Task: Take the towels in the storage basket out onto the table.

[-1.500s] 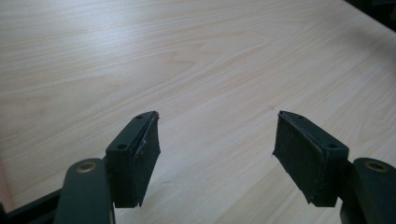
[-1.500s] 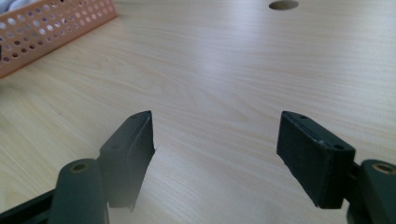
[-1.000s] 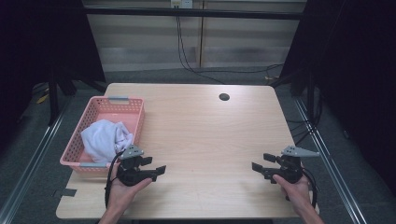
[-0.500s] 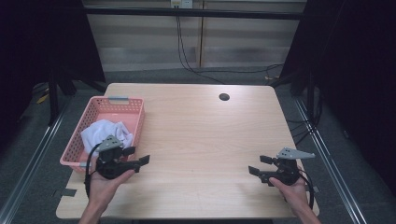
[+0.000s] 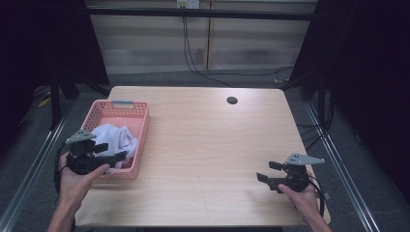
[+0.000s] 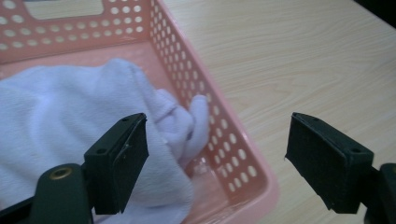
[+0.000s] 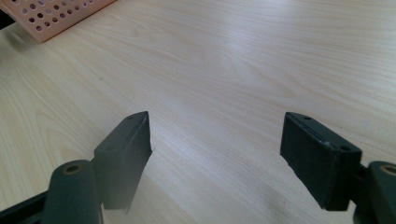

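- Left tongs (image 5: 112, 155) hang spread apart over the near right corner of the pink basket (image 5: 141, 145), at the frame's lower left.
- White cloth (image 6: 60, 135) lies bunched inside; best to dip lower and pinch its raised fold, clear of the wall.
- Right tongs (image 5: 265, 172), also spread, hover above the bare counter (image 5: 208, 145) at lower right.

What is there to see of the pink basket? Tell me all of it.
The basket is a pink, rectangular tray of what looks like plastic, its walls pierced with rows of round holes and a handle slot in the far end wall. It sits upright at the table's left edge, long side running front to back. A crumpled white cloth lies inside, against the near right wall. The left gripper hovers over its near end, jaws open astride that wall; contact cannot be told.
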Demonstrator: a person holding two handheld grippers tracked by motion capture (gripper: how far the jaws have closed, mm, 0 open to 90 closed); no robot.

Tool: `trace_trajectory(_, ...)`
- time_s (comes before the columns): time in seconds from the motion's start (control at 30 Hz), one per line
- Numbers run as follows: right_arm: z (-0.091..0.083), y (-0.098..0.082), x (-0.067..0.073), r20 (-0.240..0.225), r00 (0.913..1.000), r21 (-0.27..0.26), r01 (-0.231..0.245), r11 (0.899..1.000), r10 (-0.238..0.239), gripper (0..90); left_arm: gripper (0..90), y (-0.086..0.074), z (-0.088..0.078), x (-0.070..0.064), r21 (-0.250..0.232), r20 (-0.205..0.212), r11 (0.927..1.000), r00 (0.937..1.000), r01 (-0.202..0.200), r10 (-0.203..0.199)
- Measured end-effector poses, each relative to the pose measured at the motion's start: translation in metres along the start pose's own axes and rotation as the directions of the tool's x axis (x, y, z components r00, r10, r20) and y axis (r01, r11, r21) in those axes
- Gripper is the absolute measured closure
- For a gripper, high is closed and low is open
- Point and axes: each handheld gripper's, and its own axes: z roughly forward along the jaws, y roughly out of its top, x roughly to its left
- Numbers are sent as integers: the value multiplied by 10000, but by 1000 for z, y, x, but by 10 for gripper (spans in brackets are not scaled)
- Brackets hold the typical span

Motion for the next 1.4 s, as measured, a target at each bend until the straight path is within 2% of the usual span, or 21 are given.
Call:
trace_trajectory(0.1, 1, 0, 0, -43, 10000, 36, 22, 10000, -21, 244, 176, 2, -1, 4, 278, -25, 9989, 9993, -381, 381)
trace_trajectory(0.13, 2, 0, 0, -59, 10000, 51, 4, 10000, -4, 244, 183, 4, -1, 7, 325, -227, 9988, 9991, -363, 370)
trace_trajectory(0.3, 3, 0, 2, -132, 9998, 154, 145, 9998, -143, 244, 159, 9, -4, 19, 309, -439, 9994, 9989, -138, 151)
trace_trajectory(0.37, 4, 0, 3, -145, 9998, 176, 141, 9997, -139, 243, 159, 12, -4, 31, 521, -547, 9986, 9985, 35, -7)
trace_trajectory(0.47, 4, 0, 1, -113, 9999, 167, 114, 9998, -112, 241, 161, 12, 0, 42, 881, -875, 9961, 9960, -76, 153)
trace_trajectory(0.5, 5, 0, 1, -95, 9999, 188, 121, 9997, -119, 241, 161, 12, 3, 52, 1083, -937, 9941, 9955, -51, 153)
trace_trajectory(0.53, 5, 0, 1, -95, 9999, 188, 121, 9997, -119, 241, 161, 12, 3, 52, 1083, -937, 9941, 9955, -51, 153)
trace_trajectory(0.57, 5, 0, 1, -96, 9999, 196, 105, 9998, -103, 240, 164, 11, 7, 62, 1255, -811, 9921, 9967, 1, 101)
trace_trajectory(0.67, 5, 0, 2, -115, 9999, 261, 70, 9996, -67, 240, 162, 9, 12, 73, 1393, -797, 9901, 9968, 151, -40)
trace_trajectory(0.77, 6, 0, 2, -157, 9998, 269, 147, 9995, -143, 238, 163, 10, 20, 81, 1794, -817, 9833, 9966, 290, -144)
trace_trajectory(0.93, 7, 0, 2, -182, 9997, 320, 144, 9994, -139, 234, 161, 12, 30, 80, 2086, -377, 9778, 9992, 196, -120)
trace_trajectory(1.0, 8, 0, 2, -207, 9997, 357, 146, 9993, -139, 231, 156, 15, 39, 73, 2219, -264, 9750, 9996, 92, -34)
trace_trajectory(1.03, 8, 0, 2, -202, 9997, 376, 177, 9991, -170, 228, 159, 17, 44, 70, 2435, 13, 9699, 10000, 14, -18)
trace_trajectory(1.07, 8, 0, 2, -202, 9997, 376, 177, 9991, -170, 228, 159, 17, 44, 70, 2435, 13, 9699, 10000, 14, -18)
trace_trajectory(1.1, 8, 0, 3, -233, 9996, 396, 181, 9991, -172, 228, 148, 19, 53, 66, 2862, -25, 9581, 9999, -110, 123)
trace_trajectory(1.17, 9, 0, 3, -242, 9996, 393, 179, 9991, -169, 227, 135, 22, 59, 62, 3058, -330, 9518, 9989, -220, 337)
trace_trajectory(1.2, 9, 0, 3, -250, 9995, 405, 191, 9990, -181, 227, 134, 23, 64, 61, 3251, -489, 9453, 9978, -259, 442)
trace_trajectory(1.23, 9, 0, 4, -268, 9995, 434, 168, 9989, -157, 227, 127, 23, 67, 61, 3483, -531, 9369, 9972, -301, 518)
trace_trajectory(1.27, 9, 0, 4, -279, 9995, 446, 153, 9989, -141, 226, 121, 23, 71, 62, 3841, -689, 9226, 9954, -353, 667)
trace_trajectory(1.3, 9, 0, 4, -279, 9995, 446, 153, 9989, -141, 226, 121, 23, 71, 62, 3841, -689, 9226, 9954, -353, 667)
trace_trajectory(1.4, 9, 0, 4, -306, 9994, 459, 155, 9988, -141, 226, 121, 26, 73, 73, 3981, -557, 9173, 9982, 38, 201)
